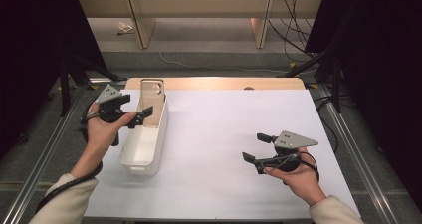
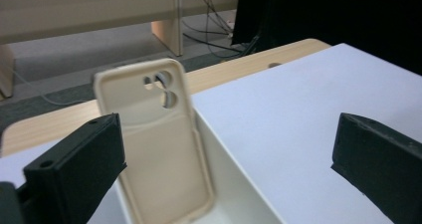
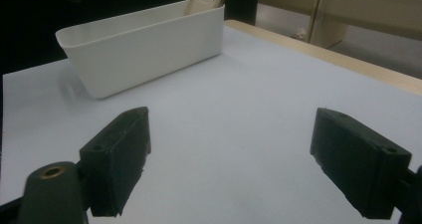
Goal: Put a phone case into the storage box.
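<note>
Black jaws of the left tool [image 2: 219,169] stand wide apart in the left gripper view, and nothing is between them. Just beyond them, a beige phone case [image 2: 157,139] stands upright inside the white bin [image 1: 144,139], leaning against the bin's far end wall with its camera cut-out uppermost. Judging by that, the placing looks done: the case is in the bin and free of the tool, and what seems left is only to draw the left tool [image 1: 142,118] clear of the bin's left rim, where it hovers. On the white worktop [image 1: 224,134], well to the right of the bin, the right tool [image 1: 259,147] is also wide open, holding and touching nothing, its jaws pointing toward the bin.
</note>
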`<state>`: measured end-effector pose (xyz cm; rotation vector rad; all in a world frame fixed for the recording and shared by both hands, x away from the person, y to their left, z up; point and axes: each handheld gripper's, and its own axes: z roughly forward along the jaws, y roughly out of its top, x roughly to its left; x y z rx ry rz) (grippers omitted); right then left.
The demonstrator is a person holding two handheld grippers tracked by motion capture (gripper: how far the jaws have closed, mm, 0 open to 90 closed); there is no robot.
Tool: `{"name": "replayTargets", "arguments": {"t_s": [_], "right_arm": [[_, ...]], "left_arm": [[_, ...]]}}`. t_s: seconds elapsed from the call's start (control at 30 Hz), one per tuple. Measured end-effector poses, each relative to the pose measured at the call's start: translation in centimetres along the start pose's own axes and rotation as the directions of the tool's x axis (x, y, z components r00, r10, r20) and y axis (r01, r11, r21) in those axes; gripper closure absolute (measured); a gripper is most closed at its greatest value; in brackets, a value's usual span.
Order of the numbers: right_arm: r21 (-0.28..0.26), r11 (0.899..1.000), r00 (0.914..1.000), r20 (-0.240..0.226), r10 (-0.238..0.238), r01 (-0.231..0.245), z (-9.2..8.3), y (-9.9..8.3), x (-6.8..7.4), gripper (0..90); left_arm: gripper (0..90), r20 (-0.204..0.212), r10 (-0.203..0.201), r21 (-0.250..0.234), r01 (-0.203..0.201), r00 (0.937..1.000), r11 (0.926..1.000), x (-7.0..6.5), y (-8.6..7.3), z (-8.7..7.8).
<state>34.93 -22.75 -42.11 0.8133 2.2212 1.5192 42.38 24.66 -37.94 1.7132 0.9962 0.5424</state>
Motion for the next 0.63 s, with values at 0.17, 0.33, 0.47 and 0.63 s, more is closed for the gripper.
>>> {"name": "replayTargets", "arguments": {"t_s": [0.17, 0.33, 0.47, 0.63], "right_arm": [[0.001, 1.0, 1.0, 0.0, 0.004, -0.004, 0.1, -0.1, -0.1, 17.2], [-0.001, 1.0, 1.0, 0.002, 0.001, -0.001, 0.0, 0.0, -0.1, 17.2], [-0.003, 1.0, 1.0, 0.003, 0.001, -0.001, 0.0, -0.1, -0.2, 17.2], [-0.008, 1.0, 1.0, 0.0, -0.004, 0.004, 0.0, 0.0, -0.1, 17.1]], "left_arm": [[0.0, 0.029, 0.006, -0.024, -0.006, 0.9996, 0.9997, -2.4, -2.0, -1.8], [0.0, 0.054, 0.037, -0.021, -0.036, 0.9978, 0.9991, -4.8, -3.8, -2.9], [0.0, 0.061, 0.069, -0.008, -0.069, 0.9958, 0.9976, -5.9, -5.1, -3.4], [0.0, 0.064, 0.084, 0.005, -0.084, 0.9945, 0.9964, -6.5, -5.9, -3.7]]}}
